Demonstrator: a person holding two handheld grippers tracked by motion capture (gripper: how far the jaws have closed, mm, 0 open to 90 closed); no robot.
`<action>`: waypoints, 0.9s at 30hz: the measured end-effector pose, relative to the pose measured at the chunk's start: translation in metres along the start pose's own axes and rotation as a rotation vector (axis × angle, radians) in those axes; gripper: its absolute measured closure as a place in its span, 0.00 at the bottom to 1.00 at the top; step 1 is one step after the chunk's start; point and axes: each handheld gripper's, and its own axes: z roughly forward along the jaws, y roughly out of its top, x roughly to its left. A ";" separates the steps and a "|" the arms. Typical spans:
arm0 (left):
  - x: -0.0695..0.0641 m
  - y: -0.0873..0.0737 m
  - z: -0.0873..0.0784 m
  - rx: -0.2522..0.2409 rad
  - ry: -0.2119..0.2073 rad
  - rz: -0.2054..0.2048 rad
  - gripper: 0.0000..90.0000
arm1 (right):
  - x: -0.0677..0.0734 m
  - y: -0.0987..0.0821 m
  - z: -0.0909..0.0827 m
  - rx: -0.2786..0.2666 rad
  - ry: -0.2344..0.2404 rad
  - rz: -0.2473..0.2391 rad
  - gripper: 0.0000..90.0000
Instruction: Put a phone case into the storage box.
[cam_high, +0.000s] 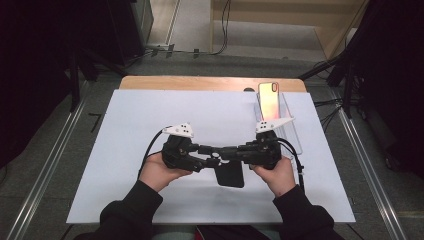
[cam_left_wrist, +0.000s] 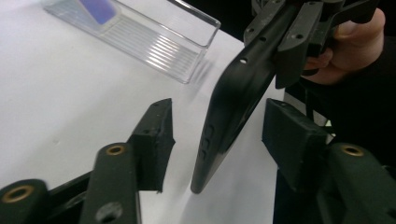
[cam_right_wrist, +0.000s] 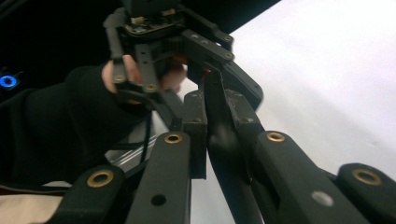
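- Black phone case (cam_high: 230, 176), near the table's near edge, hangs edge-on between both grippers.
- Right gripper (cam_right_wrist: 215, 122) pinches the case.
- Left gripper (cam_left_wrist: 218, 133) pads stand spread around it, not touching.

Phone case (cam_left_wrist: 233, 98): black, matt, looks like soft plastic/rubber, smooth w/ moulded buttons on edge. Left gripper (cam_left_wrist: 219, 140): black matt plastic arms, brass-look rivets; pads (cam_left_wrist: 156, 140) rough, foam-like. Right gripper (cam_right_wrist: 217, 135): same finish. Stand (cam_left_wrist: 154, 42) near far right corner of worktop: clear glossy plastic, ribbed base. Phone (cam_high: 269, 101) in it: glossy, reflective. Worktop (cam_high: 150, 115): matt white sheet, wood at far edge. Sleeves (cam_high: 131, 212): dark cloth.
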 end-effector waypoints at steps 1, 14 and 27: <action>0.000 0.000 0.000 0.001 -0.008 -0.001 0.57 | 0.000 0.000 0.001 0.002 0.009 0.000 0.87; -0.002 0.002 -0.003 0.037 -0.084 0.074 0.86 | -0.001 0.001 -0.001 -0.020 0.037 -0.003 0.79; 0.003 0.004 -0.012 0.061 -0.021 -0.006 0.86 | 0.002 0.004 -0.004 -0.059 -0.106 -0.016 0.40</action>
